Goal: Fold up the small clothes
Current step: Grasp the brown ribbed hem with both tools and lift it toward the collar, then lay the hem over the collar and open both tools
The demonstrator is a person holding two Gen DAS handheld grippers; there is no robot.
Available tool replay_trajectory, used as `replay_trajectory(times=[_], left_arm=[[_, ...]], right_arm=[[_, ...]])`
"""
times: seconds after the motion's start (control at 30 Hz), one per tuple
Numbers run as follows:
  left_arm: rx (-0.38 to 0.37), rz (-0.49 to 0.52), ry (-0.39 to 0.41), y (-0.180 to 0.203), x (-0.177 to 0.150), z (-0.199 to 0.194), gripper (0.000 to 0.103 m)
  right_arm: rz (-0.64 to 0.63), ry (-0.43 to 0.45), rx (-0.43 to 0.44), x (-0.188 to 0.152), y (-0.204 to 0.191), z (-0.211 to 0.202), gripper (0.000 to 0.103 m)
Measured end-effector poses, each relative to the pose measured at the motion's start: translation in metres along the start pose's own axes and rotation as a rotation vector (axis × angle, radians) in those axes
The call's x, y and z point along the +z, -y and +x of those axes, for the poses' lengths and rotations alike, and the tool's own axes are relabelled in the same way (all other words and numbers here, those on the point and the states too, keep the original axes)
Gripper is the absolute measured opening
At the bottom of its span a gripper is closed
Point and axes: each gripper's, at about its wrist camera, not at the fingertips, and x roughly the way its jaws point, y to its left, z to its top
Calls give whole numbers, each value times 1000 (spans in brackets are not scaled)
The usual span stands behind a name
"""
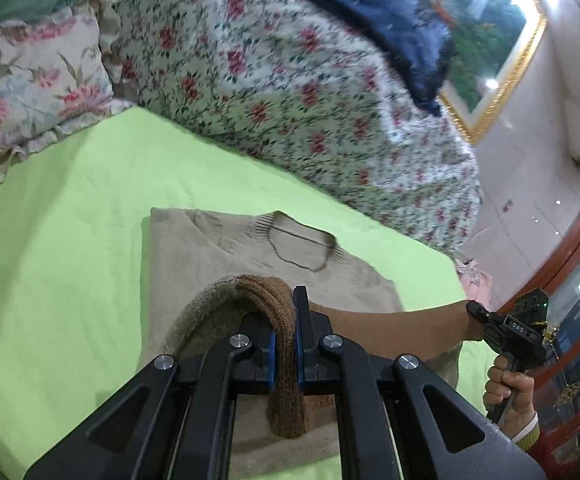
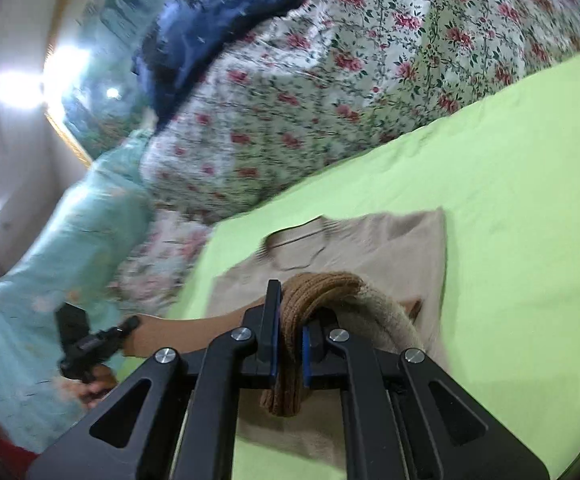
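Observation:
A small beige knit sweater (image 1: 226,256) lies on the lime green sheet (image 1: 70,208), its neckline (image 1: 302,244) toward the far side. My left gripper (image 1: 285,320) is shut on the sweater's brown ribbed hem (image 1: 282,360) and holds it raised over the body. My right gripper (image 2: 290,320) is shut on the other end of the same hem (image 2: 294,364). The hem stretches between the two grippers. The right gripper also shows at the right of the left wrist view (image 1: 486,320), and the left gripper shows at the left of the right wrist view (image 2: 122,332).
A floral quilt (image 1: 290,92) is heaped along the far side of the bed, with a dark blue cloth (image 1: 406,28) on top. A floral pillow (image 1: 30,84) lies at the far left. A gold-framed picture (image 1: 490,72) and a wooden cabinet (image 1: 570,280) stand at the right.

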Motion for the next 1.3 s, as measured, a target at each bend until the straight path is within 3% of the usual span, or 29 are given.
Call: replay_trajectory(times=[0.17, 0.33, 0.5, 0.53, 0.63, 0.67, 0.7, 0.77, 0.83, 0.87, 0.93, 1.03, 1.17, 1.23, 1.3], left_arm=[[51, 11, -36, -9, 19, 50, 6], [93, -45, -44, -32, 34, 87, 6], [168, -110, -117, -61, 28, 132, 7], [178, -119, -140, -66, 25, 141, 7], [178, -131, -171, -70, 16, 144, 10], [162, -127, -170, -67, 13, 138, 18], [147, -117, -165, -63, 10, 132, 32], [96, -92, -138, -49, -2, 114, 48], [49, -52, -142, -29, -20, 104, 55], [27, -32, -166, -19, -31, 106, 56], [1, 0, -218, -2, -48, 115, 56], [47, 55, -252, 10, -57, 131, 56], [117, 21, -245, -12, -35, 142, 49], [187, -8, -217, -31, -16, 143, 47], [240, -46, -180, -53, 0, 139, 40]], right_arm=[[46, -17, -53, 19, 26, 45, 9], [104, -31, -90, 28, 54, 77, 9], [138, -113, -133, 22, 78, 114, 11], [145, -131, -139, 21, 82, 120, 14], [202, -155, -133, 18, 93, 123, 35], [214, -135, -129, 18, 94, 116, 43], [223, -97, -131, 18, 93, 104, 45], [210, -25, -136, 15, 84, 79, 51], [146, 7, -77, 2, 63, 65, 51], [103, -14, -37, -7, 51, 67, 51], [-6, -147, 10, -31, 21, 89, 51], [-98, -265, 34, -51, -1, 114, 51], [-65, -284, -111, -40, 21, 130, 50], [20, -241, -239, -24, 50, 126, 49], [101, -166, -262, -12, 72, 112, 48]])
